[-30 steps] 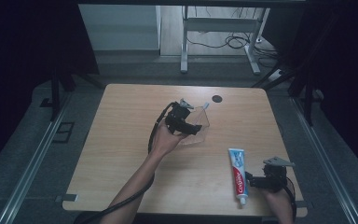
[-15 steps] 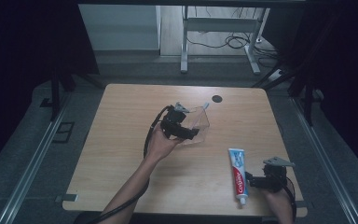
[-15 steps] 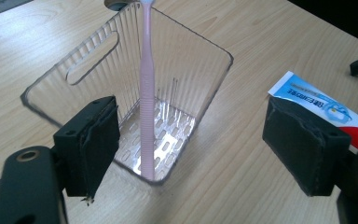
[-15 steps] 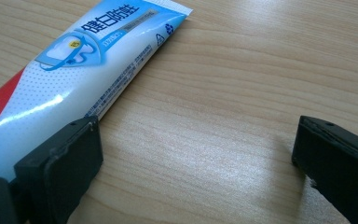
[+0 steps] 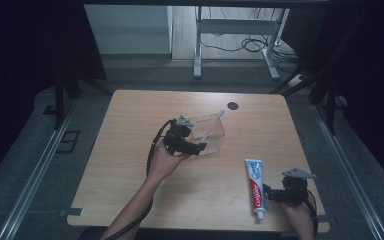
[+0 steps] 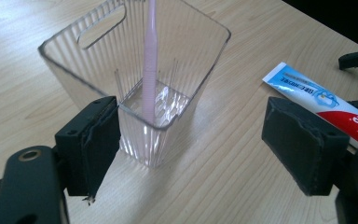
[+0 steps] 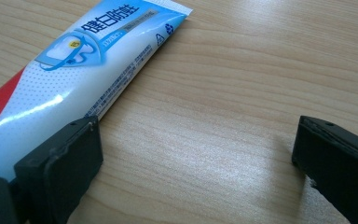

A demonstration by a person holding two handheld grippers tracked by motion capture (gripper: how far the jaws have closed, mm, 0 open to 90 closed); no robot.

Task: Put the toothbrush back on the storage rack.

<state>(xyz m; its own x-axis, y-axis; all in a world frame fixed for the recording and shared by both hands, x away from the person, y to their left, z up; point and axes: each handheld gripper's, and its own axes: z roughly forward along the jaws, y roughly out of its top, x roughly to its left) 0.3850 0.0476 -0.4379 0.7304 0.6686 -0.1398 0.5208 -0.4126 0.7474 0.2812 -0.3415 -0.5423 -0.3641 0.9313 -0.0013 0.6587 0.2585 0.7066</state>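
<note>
While the person's left hand reaches to mid-table in the high view, the left gripper (image 5: 192,146) sits against the near side of a clear ribbed bin (image 5: 209,131), and a pink toothbrush (image 5: 211,126) leans inside it, head poking over the far rim. The right gripper (image 5: 276,195) rests near the table's (image 5: 120,165) front edge, just beside a toothpaste tube (image 5: 255,187) lying flat with its cap toward the person; that nearness suggests the tube is the next thing to be picked up.

Along the left gripper view, the jaws stand spread wide, one pad (image 6: 94,142) touching or nearly touching the bin's (image 6: 84,79) near corner, nothing pinched. The toothbrush (image 6: 148,70) stands almost upright because its handle end is propped on the bin's floor. The tube (image 6: 317,100) lies beyond.

Through the right gripper view, the jaws are likewise apart and empty, the left pad (image 7: 60,163) beside the tube's (image 7: 74,74) edge, the other over bare wood, so the gripper is not yet straddling it.
</note>
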